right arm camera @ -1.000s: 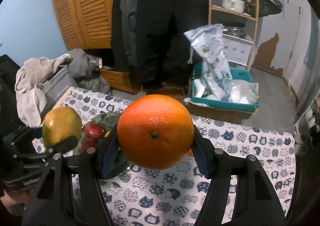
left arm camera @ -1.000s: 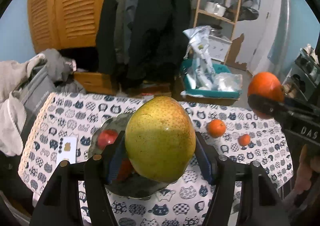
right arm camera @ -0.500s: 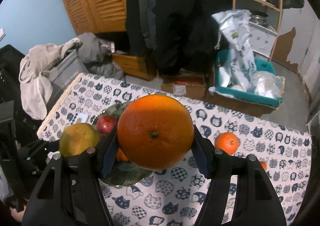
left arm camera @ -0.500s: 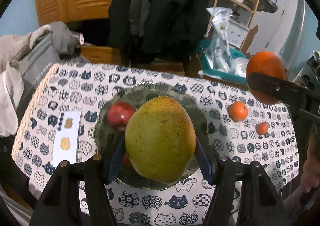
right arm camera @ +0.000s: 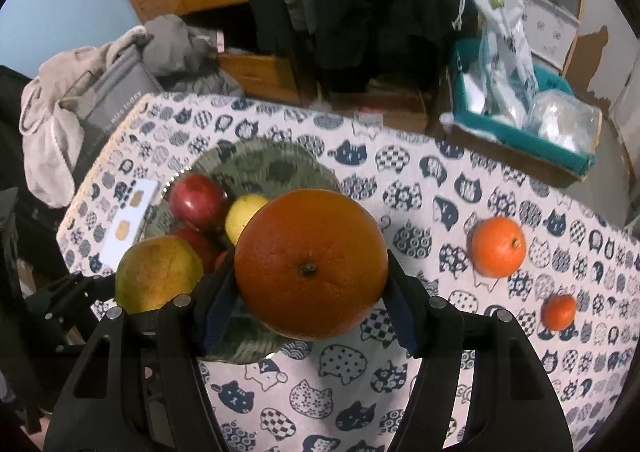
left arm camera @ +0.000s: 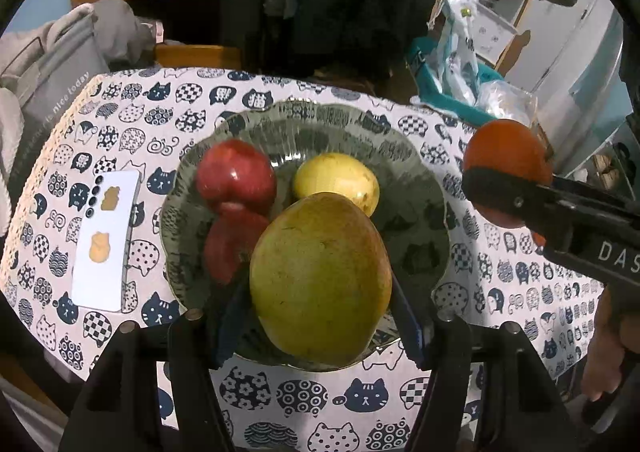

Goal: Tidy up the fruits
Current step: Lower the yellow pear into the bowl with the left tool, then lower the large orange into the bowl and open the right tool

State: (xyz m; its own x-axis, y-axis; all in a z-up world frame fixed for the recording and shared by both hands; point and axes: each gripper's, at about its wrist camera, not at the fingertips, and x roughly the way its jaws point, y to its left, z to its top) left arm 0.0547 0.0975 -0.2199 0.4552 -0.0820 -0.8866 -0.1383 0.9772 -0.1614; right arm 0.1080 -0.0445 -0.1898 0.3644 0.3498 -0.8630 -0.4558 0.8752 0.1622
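Note:
My left gripper [left arm camera: 320, 316] is shut on a big yellow-green pear [left arm camera: 320, 276] and hangs over the near part of the dark glass plate [left arm camera: 400, 156]. On that plate lie a red apple [left arm camera: 236, 176], a second red fruit [left arm camera: 232, 240] and a yellow fruit [left arm camera: 336, 180]. My right gripper [right arm camera: 310, 292] is shut on a large orange [right arm camera: 310, 264], above the plate's right edge [right arm camera: 280, 160]. From the left wrist view the orange [left arm camera: 506, 160] shows at the right. Two smaller oranges [right arm camera: 498, 246] [right arm camera: 559, 311] rest on the cat-print tablecloth.
A white phone [left arm camera: 106, 248] lies left of the plate. Beyond the table's far edge are a grey bag with clothes [right arm camera: 100, 92], dark coats, and a teal bin with plastic bags [right arm camera: 516, 104]. A hand [left arm camera: 604, 356] shows at the right.
Both grippers have come down toward the table with their fruit. The plate and its fruit now fill more of both views, and a yellow fruit has come into sight.

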